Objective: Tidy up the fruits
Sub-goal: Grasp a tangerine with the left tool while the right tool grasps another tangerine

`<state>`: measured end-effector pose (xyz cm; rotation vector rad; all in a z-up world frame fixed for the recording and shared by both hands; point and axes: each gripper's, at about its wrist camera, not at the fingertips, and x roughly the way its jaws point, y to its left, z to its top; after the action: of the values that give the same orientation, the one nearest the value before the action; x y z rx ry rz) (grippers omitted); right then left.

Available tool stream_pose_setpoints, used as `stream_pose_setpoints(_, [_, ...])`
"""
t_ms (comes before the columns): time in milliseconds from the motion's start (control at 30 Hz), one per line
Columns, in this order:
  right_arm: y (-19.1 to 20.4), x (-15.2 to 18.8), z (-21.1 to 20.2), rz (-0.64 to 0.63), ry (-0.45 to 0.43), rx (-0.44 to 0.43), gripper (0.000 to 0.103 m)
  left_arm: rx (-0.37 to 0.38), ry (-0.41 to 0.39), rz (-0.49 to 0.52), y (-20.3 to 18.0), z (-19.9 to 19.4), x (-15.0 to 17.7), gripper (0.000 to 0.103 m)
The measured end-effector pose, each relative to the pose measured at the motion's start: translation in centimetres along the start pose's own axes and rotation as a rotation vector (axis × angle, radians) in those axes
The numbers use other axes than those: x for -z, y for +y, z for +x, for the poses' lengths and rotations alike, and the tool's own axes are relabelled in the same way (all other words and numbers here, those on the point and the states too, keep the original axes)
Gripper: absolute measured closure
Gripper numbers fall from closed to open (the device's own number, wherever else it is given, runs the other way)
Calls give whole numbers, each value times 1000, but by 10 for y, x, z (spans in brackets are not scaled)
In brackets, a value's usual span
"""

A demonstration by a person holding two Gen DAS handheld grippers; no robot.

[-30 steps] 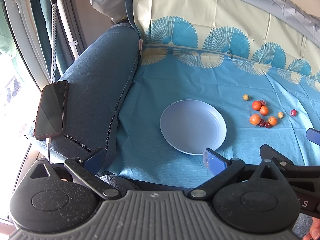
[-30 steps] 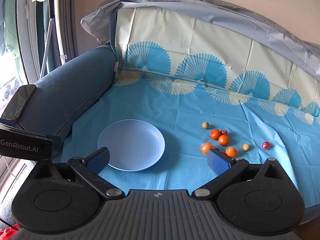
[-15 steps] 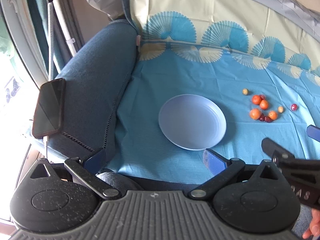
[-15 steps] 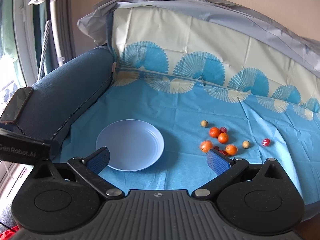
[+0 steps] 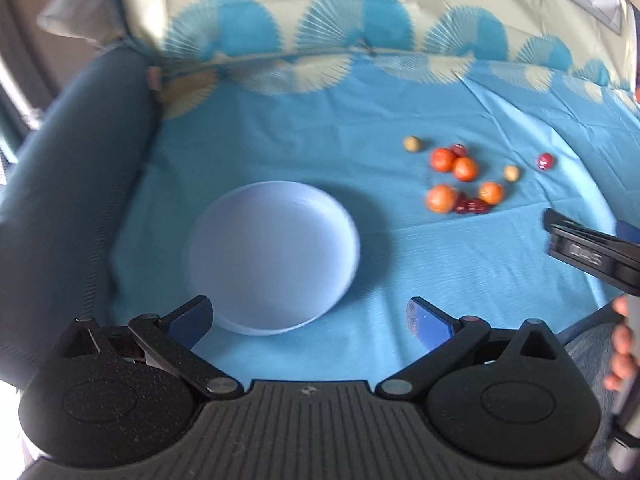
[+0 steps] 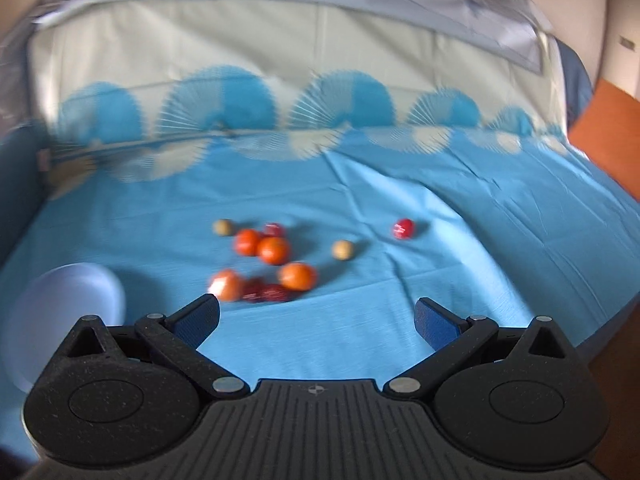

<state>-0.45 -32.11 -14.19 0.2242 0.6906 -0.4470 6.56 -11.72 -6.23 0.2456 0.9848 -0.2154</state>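
An empty pale blue plate [image 5: 272, 256] lies on the blue cloth; it also shows at the left edge of the right wrist view [image 6: 60, 312]. Right of it lies a loose cluster of several small fruits: orange ones [image 5: 442, 198] [image 6: 298, 276], dark red ones [image 5: 472, 206] [image 6: 266, 292], two tan ones [image 6: 343, 249] and a red one apart [image 6: 402, 228]. My left gripper [image 5: 308, 318] is open and empty at the plate's near rim. My right gripper [image 6: 316, 316] is open and empty, just short of the fruit cluster; its body shows in the left wrist view [image 5: 592, 254].
The cloth covers a sofa seat and backrest [image 6: 280, 80]. A dark blue armrest [image 5: 68, 184] rises left of the plate. An orange surface [image 6: 608, 132] lies past the sofa's right end. The cloth's front edge drops off at the right [image 6: 600, 320].
Both grippers have swung right and moved closer in. The phone and window have left the left view; the plate has slid to the right view's left edge. Both stay open.
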Motion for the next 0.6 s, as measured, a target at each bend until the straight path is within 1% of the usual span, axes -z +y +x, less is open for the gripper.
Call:
stream_pose_setpoints(100, [-10, -2, 57, 28, 52, 14, 1, 21, 30, 13, -20, 32, -18, 0])
stream_pose_setpoints(167, [-9, -3, 94, 44, 92, 17, 1, 40, 41, 24, -32, 52, -29, 0])
stream_pose_setpoints(300, [-6, -5, 155, 72, 147, -7, 1, 24, 66, 68, -54, 90, -47, 0])
stream_pose_setpoints(467, [5, -8, 202, 83, 193, -49, 1, 13, 91, 124, -74, 129, -62, 0])
stream_pose_setpoints(500, [6, -7, 208, 77, 192, -27, 2, 19, 93, 133, -79, 137, -65, 0])
stream_pose_setpoints(600, [-9, 0, 208, 69, 140, 81, 1, 39, 98, 156, -93, 161, -73, 0])
